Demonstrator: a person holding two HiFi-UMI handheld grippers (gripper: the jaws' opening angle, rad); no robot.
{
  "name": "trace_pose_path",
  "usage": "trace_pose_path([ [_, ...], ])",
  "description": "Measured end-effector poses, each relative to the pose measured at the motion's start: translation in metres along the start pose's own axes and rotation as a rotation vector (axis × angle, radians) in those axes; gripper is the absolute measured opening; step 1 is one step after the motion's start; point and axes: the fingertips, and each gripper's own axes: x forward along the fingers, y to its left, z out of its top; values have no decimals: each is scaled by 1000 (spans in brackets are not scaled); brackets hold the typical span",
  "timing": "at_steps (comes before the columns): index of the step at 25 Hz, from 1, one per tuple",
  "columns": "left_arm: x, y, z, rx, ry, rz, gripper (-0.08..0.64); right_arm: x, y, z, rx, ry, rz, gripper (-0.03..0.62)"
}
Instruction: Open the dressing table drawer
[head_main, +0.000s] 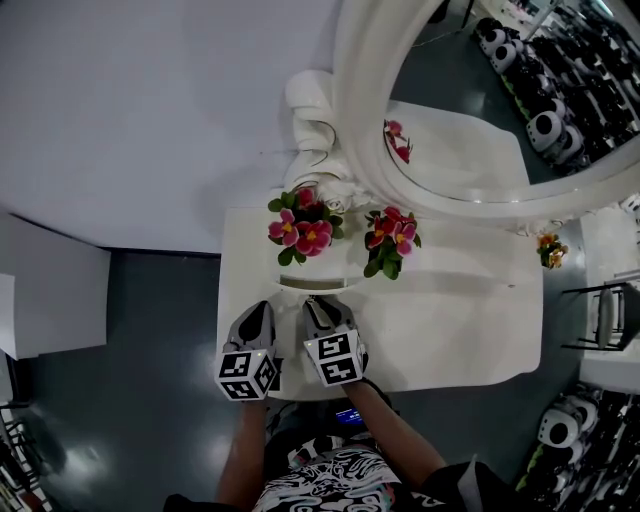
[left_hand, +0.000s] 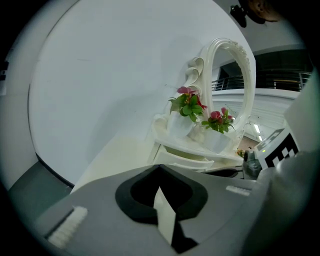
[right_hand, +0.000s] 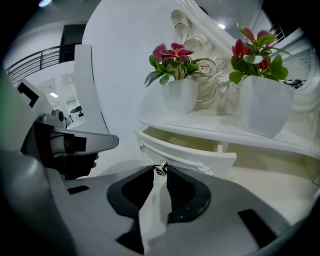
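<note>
Though ajar, drawer (right_hand: 185, 150) beneath two flowerpots (right_hand: 265, 112).

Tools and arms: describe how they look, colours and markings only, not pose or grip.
The left tool and right tool are grey shells with black pads lining the jaws. Each carries a cube of black-and-white square markers at its back. The person's forearms are unsleeved; a black-and-white patterned garment shows below.

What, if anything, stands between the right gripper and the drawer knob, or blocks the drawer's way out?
Nothing visible. The right gripper is shut on the knob of the partly open drawer. The tabletop before it is bare; the flower pots sit on the shelf above.
</note>
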Motion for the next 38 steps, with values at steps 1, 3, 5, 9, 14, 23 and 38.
trace_pose_path([
  [1, -2, 1, 0, -1, -1, 2, 2, -2, 2, -2, -4, 4, 1, 84],
  [3, -5, 2, -2, -2, -4, 5, 2, -6, 7, -6, -8, 8, 4, 83],
  [5, -8, 3, -3, -3, -5, 6, 2, -7, 11, -9, -4, 7, 6, 81],
  [9, -10, 5, -7, -10, -5, 11, 2, -6, 13, -12, 31, 8, 14, 87],
  [14, -17, 0, 5, 1, -29, 8, 2, -21, 9, -19, 30, 30, -3, 97],
  [23, -40, -29, 41, 96, -116, -35, 2, -86, -11, 20, 73, -149, -73, 2],
  [38, -45, -47, 57, 133, -151, -72, 2, -105, -17, 44, 23, -208, -115, 1],
])
